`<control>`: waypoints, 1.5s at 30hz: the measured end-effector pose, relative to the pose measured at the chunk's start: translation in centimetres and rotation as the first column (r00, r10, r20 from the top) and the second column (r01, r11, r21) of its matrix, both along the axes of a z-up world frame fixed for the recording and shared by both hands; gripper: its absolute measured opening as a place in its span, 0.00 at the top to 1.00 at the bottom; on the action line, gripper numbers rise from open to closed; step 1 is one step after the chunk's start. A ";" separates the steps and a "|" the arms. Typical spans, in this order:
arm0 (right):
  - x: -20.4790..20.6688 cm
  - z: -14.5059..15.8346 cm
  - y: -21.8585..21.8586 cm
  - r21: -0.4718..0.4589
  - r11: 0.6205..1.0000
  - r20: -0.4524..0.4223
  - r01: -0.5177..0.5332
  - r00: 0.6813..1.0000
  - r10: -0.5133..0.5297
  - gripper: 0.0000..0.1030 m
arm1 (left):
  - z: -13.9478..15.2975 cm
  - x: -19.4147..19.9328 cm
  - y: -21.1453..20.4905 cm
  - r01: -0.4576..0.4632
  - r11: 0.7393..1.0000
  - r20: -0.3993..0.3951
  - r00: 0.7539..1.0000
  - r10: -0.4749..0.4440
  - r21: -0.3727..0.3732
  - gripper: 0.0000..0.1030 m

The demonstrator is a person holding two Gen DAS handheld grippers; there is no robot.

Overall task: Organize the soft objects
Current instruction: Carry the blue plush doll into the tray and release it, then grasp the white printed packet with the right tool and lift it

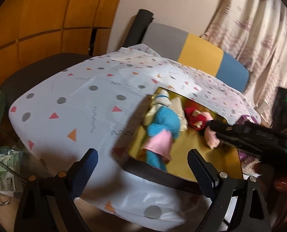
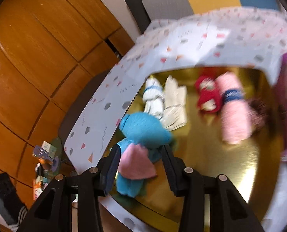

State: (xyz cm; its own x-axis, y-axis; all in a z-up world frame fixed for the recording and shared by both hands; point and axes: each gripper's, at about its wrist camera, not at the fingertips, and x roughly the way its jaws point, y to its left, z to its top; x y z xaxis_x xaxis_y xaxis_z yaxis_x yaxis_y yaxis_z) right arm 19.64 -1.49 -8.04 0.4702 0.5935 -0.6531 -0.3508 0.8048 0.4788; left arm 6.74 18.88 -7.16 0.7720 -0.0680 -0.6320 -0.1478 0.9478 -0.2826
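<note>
The risk I see first is at the right gripper [image 2: 139, 166]: its jaws stand partly open on both sides of the blue plush toy [image 2: 143, 133], around the pink skirt, and the pads seem not to press on the fabric — so the toy is between them but, as I judge, not gripped. If the hand lifts or pulls away at an angle, a finger may catch the skirt and drag the toy over the edge of the gold tray [image 2: 220, 174], because the toy lies close to the tray's rim at about 8 o'clock in the right wrist view. The pictures are blurred, so I cannot be sure of a light touch. The left gripper [image 1: 143, 172] is wide open and holds nothing; it hovers over the near edge of the tray and the patterned cloth [image 1: 66, 100]. Farther in, at about 12 o'clock, lie a white bundle [image 2: 153, 96] and a cream folded cloth [image 2: 175, 104], touching each other, and at 2 o'clock a red soft item [image 2: 208, 94] just beside a pink roll [image 2: 234, 116] — a careless sweep could disturb these too.
</note>
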 end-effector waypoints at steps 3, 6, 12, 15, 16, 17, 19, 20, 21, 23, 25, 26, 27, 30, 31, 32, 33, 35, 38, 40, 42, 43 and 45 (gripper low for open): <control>-2.3 2.0 -2.5 -0.011 1.000 0.083 0.017 0.996 -0.016 0.57 | 0.0 0.1 -1.7 0.051 0.999 0.000 0.999 -0.051 -0.005 0.08; -4.9 3.8 -5.7 -0.022 0.999 0.163 0.047 0.986 -0.043 0.57 | 0.2 0.1 -3.8 0.113 0.994 0.002 0.994 -0.113 -0.008 0.08; -9.2 5.2 -14.2 -0.031 0.978 0.257 0.207 0.947 -0.193 0.57 | 1.0 -0.2 -7.8 0.228 0.974 0.021 0.973 -0.228 -0.001 0.07; -10.6 4.8 -19.2 -0.015 0.950 0.250 0.312 0.921 -0.299 0.57 | 1.3 -0.3 -10.1 0.283 0.959 0.020 0.959 -0.283 0.007 0.05; -10.9 4.5 -20.8 -0.015 0.937 0.245 0.348 0.910 -0.334 0.57 | 1.3 -0.4 -11.0 0.306 0.952 0.020 0.952 -0.306 0.007 0.05; -11.2 4.2 -22.6 -0.016 0.921 0.236 0.388 0.897 -0.374 0.57 | 1.4 -0.3 -11.5 0.320 0.947 0.019 0.947 -0.320 0.006 0.05; -11.5 3.1 -26.2 -0.023 0.888 0.197 0.459 0.873 -0.446 0.57 | 1.4 -0.3 -13.3 0.362 0.932 0.010 0.932 -0.362 0.004 0.04; -11.5 2.3 -28.5 -0.021 0.865 0.159 0.502 0.856 -0.493 0.57 | 1.4 -0.3 -13.9 0.376 0.927 0.007 0.927 -0.376 0.001 0.04; -11.5 1.6 -29.9 -0.018 0.851 0.134 0.524 0.845 -0.517 0.57 | 1.4 -0.2 -14.7 0.393 0.920 0.002 0.920 -0.393 -0.002 0.03; -11.8 0.2 -32.8 -0.020 0.818 0.088 0.575 0.816 -0.571 0.57 | 1.5 -0.1 -16.3 0.424 0.906 -0.008 0.906 -0.424 0.001 0.03; -11.6 -1.3 -35.2 -0.044 0.793 0.051 0.607 0.794 -0.605 0.57 | 1.5 -0.1 -17.6 0.448 0.894 -0.018 0.894 -0.448 0.005 0.03; -11.5 -2.0 -36.2 -0.067 0.785 0.037 0.615 0.788 -0.614 0.57 | 1.4 -0.1 -18.1 0.459 0.888 -0.022 0.888 -0.459 0.006 0.03; -11.2 -2.7 -37.2 -0.095 0.779 0.022 0.619 0.784 -0.620 0.57 | 1.5 0.0 -18.8 0.474 0.881 -0.028 0.880 -0.474 0.005 0.03; -10.2 -3.5 -39.5 -0.154 0.778 0.014 0.609 0.789 -0.615 0.56 | 1.4 0.1 -20.0 0.494 0.870 -0.038 0.869 -0.493 0.011 0.03; -9.8 -3.4 -39.8 -0.165 0.785 0.019 0.597 0.797 -0.603 0.52 | 1.3 0.1 -20.4 0.499 0.866 -0.043 0.866 -0.499 0.010 0.03; -8.9 -3.1 -40.3 -0.182 0.797 0.033 0.576 0.813 -0.581 0.43 | 1.3 0.1 -20.6 0.504 0.864 -0.045 0.863 -0.503 0.008 0.03; -8.3 -2.9 -40.4 -0.196 0.801 0.046 0.566 0.821 -0.569 0.39 | 1.2 0.2 -20.9 0.508 0.861 -0.049 0.860 -0.507 0.006 0.03; -6.8 -2.3 -40.9 -0.227 0.810 0.080 0.541 0.839 -0.539 0.37 | 1.0 0.3 -21.5 0.514 0.858 -0.061 0.857 -0.512 0.010 0.03; -3.9 -1.4 -41.3 -0.267 0.830 0.106 0.489 0.871 -0.480 0.37 | 0.8 0.4 -22.2 0.524 0.851 -0.069 0.850 -0.522 0.015 0.03; -1.6 -1.2 -41.4 -0.299 0.844 0.111 0.446 0.894 -0.434 0.37 | 0.6 0.6 -22.5 0.527 0.850 -0.079 0.848 -0.524 0.016 0.03; 0.8 -1.3 -41.2 -0.337 0.854 0.112 0.397 0.917 -0.382 0.37 | 0.6 0.6 -22.5 0.527 0.850 -0.079 0.847 -0.525 0.008 0.03; 1.8 -1.4 -41.1 -0.348 0.860 0.107 0.373 0.927 -0.359 0.35 | 0.7 0.6 -22.5 0.523 0.852 -0.080 0.850 -0.520 0.012 0.03; 4.0 -1.9 -40.7 -0.376 0.868 0.084 0.325 0.945 -0.317 0.29 | 0.7 0.8 -22.6 0.521 0.853 -0.085 0.851 -0.519 0.009 0.03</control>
State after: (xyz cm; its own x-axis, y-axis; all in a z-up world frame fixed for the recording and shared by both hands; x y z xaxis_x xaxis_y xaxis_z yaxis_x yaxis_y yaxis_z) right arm 23.60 -42.20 -9.91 0.6069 0.1159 -0.7863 -0.0477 0.9928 0.1095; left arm 7.55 -3.68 -6.48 0.5788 -0.4255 -0.6957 0.3491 0.9002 -0.2602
